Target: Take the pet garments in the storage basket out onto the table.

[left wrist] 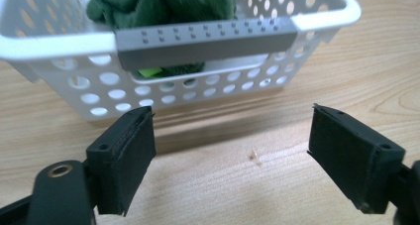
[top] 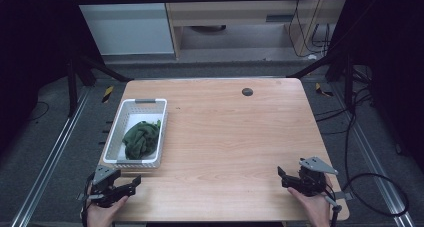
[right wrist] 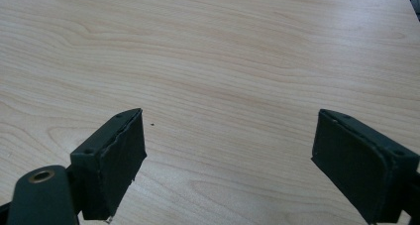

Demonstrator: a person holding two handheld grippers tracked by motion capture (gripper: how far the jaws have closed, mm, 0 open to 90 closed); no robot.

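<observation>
A white perforated basket [top: 128, 109] stands at the table's left side with a crumpled dark green cloth [top: 141, 139] inside. In the left gripper view the basket [left wrist: 317, 17] is close ahead, its grey handle strip [left wrist: 208, 41] facing me and the green cloth [left wrist: 163, 4] heaped above it. My left gripper [top: 134, 183] rests near the front left corner, just in front of the basket, open and holding nothing; its jaws [left wrist: 233, 150] are wide apart. My right gripper [top: 282, 177] sits at the front right, open over bare wood, with its jaws [right wrist: 230, 160] spread.
The wooden table [top: 225, 137] has a small dark round cap [top: 247, 92] near its far edge. A black cable [top: 370, 187] loops on the floor to the right. Dark frame legs and a pale cabinet stand beyond the table.
</observation>
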